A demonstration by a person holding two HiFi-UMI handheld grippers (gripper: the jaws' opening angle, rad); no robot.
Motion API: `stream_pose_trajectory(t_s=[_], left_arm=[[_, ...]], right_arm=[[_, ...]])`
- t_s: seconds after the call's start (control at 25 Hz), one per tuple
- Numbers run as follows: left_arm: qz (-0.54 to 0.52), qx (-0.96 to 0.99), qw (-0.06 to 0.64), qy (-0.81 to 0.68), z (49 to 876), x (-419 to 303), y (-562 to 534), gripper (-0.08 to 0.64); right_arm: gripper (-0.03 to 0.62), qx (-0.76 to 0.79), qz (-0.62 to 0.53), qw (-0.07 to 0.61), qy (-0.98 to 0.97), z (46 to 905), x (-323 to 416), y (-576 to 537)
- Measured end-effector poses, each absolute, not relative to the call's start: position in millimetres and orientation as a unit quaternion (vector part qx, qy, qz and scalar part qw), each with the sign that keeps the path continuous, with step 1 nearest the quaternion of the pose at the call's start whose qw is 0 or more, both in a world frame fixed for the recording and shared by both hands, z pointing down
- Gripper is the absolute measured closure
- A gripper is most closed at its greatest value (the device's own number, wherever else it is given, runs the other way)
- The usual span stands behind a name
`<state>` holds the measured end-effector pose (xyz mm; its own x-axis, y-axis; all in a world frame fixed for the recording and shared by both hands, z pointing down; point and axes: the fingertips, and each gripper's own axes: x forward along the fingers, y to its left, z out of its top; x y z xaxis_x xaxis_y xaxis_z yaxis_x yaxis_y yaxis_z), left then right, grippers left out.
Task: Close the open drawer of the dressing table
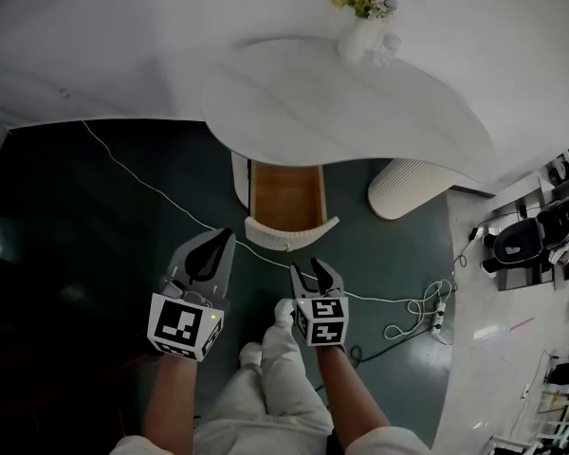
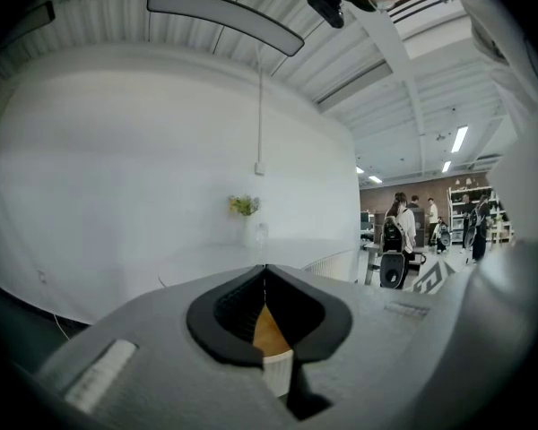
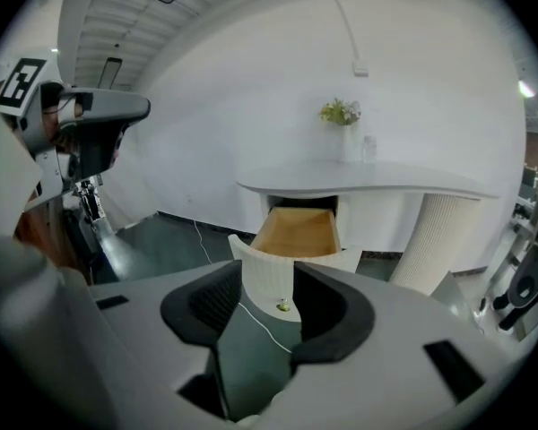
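The white dressing table [image 1: 360, 112] stands against the wall. Its drawer [image 1: 286, 197] is pulled out and shows a bare wooden inside and a ribbed white front [image 1: 290, 234]. My left gripper [image 1: 223, 239] hovers just left of the drawer front, jaws shut and empty; in its own view [image 2: 265, 271] the tips meet with the drawer behind them. My right gripper [image 1: 313, 275] is open, a little short of the front. In the right gripper view [image 3: 267, 298] the drawer front [image 3: 267, 280] and its small knob [image 3: 284, 305] sit between the jaws, apart from them.
A vase of flowers [image 1: 365, 22] stands at the back of the tabletop. A ribbed pedestal leg [image 1: 408, 190] is right of the drawer. A white cable [image 1: 161, 195] crosses the dark floor under the drawer to a coil [image 1: 419, 311]. Chairs [image 1: 522, 240] and people [image 2: 403, 227] are at the right.
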<state>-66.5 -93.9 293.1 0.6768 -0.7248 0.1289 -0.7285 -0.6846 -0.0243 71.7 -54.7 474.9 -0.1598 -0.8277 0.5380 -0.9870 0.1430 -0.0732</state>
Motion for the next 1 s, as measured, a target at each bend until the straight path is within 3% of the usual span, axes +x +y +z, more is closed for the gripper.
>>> stream_pose_trajectory(t_s=[0.56,1.0], left_arm=[[0.08,0.899,0.041,-0.429,367.4,-52.9,-138.2,0.543],[0.105,0.886,0.058,-0.449,406.6,-48.6,-171.0,0.543]], right_arm=[[0.431,0.616,0.297,0.212,-0.699,605.4,74.6,-104.0],[0.431,0.629,0.325,0.219,-0.671,653.2,81.3,-136.8]])
